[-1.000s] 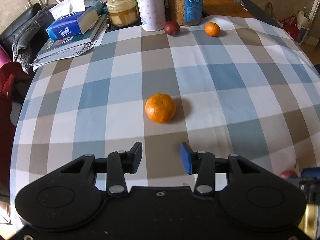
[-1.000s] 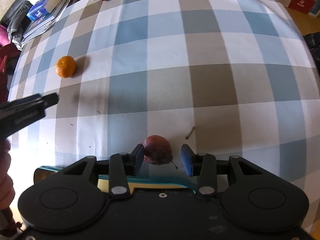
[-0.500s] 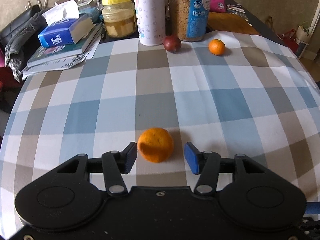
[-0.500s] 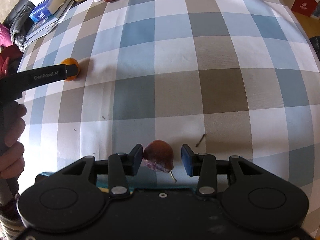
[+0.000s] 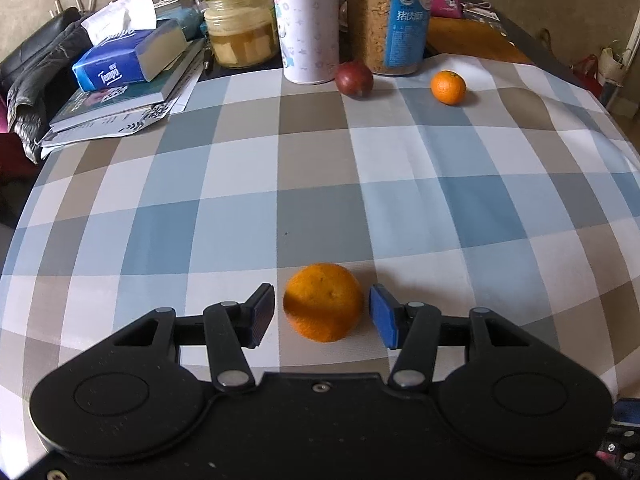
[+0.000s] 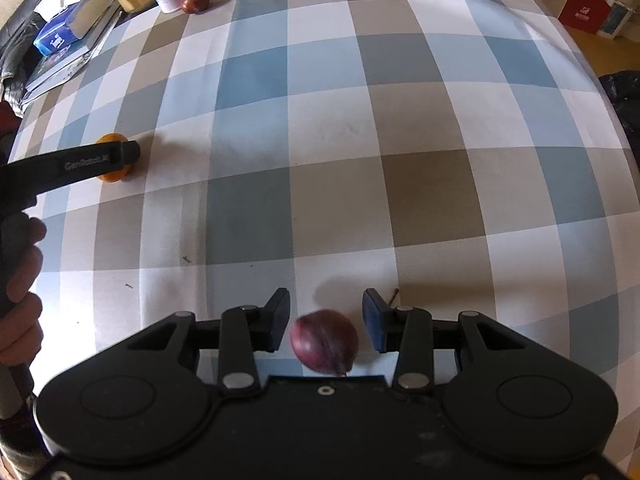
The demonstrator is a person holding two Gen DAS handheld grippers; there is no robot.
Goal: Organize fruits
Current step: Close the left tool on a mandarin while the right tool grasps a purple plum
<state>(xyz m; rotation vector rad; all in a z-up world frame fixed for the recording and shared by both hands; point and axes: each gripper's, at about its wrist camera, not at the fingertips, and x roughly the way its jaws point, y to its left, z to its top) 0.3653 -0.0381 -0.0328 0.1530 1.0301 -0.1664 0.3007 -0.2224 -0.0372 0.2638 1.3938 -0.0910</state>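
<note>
Little of the sorting looks done: four fruits lie scattered on the checked desk (image 5: 500, 208), with a second orange (image 5: 448, 87) and a second dark red fruit (image 5: 354, 79) well apart from the grippers, by the jars at the far edge. The left gripper (image 5: 322, 316) has its jaws standing apart around the near orange (image 5: 322, 302), a small gap showing on each side. The right gripper (image 6: 326, 326) brackets a dark red fruit (image 6: 324, 340), not pressing it; that fruit's long axis runs across the jaws, its stem end pointing back toward the gripper body.
</note>
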